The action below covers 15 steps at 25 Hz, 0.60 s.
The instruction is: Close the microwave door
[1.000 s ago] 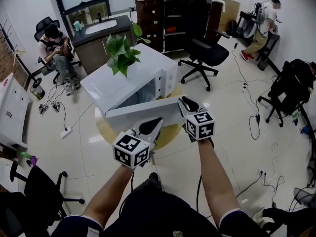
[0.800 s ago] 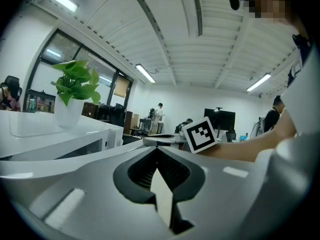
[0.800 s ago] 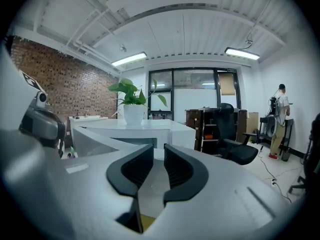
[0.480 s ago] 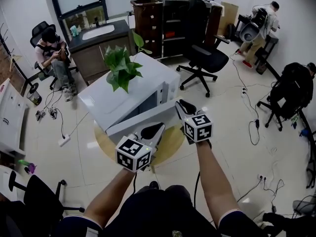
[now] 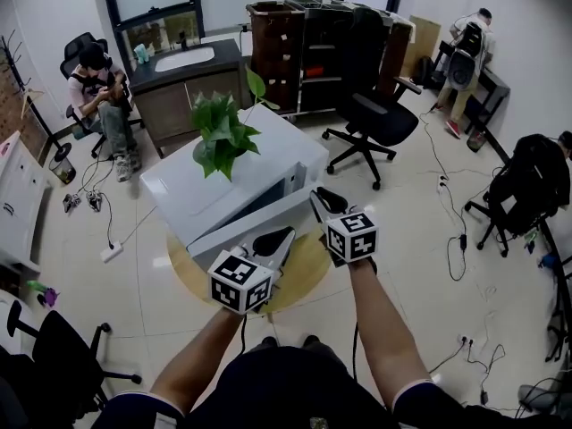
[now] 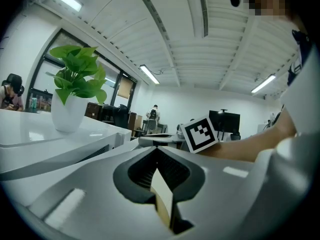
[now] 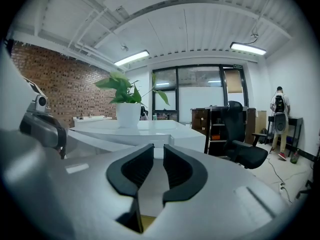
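Head view is showing the left gripper [image 5: 273, 237] with jaws pressed together and the right gripper [image 5: 319, 195] with only a slit between its jaws, both pinching nothing. Pushing steadily and squarely, with the right one near the free edge, is looking wisest, so the microwave [image 5: 268, 155] is not sliding. The microwave door [image 5: 246, 219] is hanging slightly ajar, right at both tips.
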Tool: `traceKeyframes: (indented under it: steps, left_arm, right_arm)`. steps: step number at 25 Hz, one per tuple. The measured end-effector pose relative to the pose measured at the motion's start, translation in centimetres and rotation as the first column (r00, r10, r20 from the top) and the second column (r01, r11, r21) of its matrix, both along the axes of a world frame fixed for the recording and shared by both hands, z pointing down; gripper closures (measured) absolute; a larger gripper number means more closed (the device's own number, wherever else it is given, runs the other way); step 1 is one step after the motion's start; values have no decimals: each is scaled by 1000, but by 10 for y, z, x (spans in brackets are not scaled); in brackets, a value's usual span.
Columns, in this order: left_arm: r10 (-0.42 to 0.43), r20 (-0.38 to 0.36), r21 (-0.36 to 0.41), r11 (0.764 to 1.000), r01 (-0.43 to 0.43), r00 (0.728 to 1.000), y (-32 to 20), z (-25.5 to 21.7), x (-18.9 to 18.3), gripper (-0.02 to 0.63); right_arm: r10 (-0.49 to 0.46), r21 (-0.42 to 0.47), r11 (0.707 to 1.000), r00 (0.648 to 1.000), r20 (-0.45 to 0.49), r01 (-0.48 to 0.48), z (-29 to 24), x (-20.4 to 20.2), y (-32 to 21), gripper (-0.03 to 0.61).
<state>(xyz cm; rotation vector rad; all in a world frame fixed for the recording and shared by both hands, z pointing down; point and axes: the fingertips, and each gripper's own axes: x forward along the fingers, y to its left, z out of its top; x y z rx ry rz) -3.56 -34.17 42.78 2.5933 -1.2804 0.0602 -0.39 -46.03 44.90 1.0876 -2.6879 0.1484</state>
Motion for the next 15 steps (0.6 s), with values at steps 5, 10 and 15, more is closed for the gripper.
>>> traceKeyframes:
  steps: [5, 10, 15]
  left_arm:
    - [-28, -1, 5, 1000, 28, 1000, -5, -4, -1, 603]
    - [-54, 7, -4, 999, 54, 999, -11, 1, -5, 603]
    - [-60, 21, -6, 998, 60, 998, -28, 8, 2, 603]
  right_arm:
    - [-24, -6, 1000, 1000, -3, 24, -1, -6, -8, 515]
    - [-42, -7, 999, 999, 28, 42, -4, -7, -7, 515]
    - [-15, 28, 1000, 996, 84, 12, -22, 19, 1, 514]
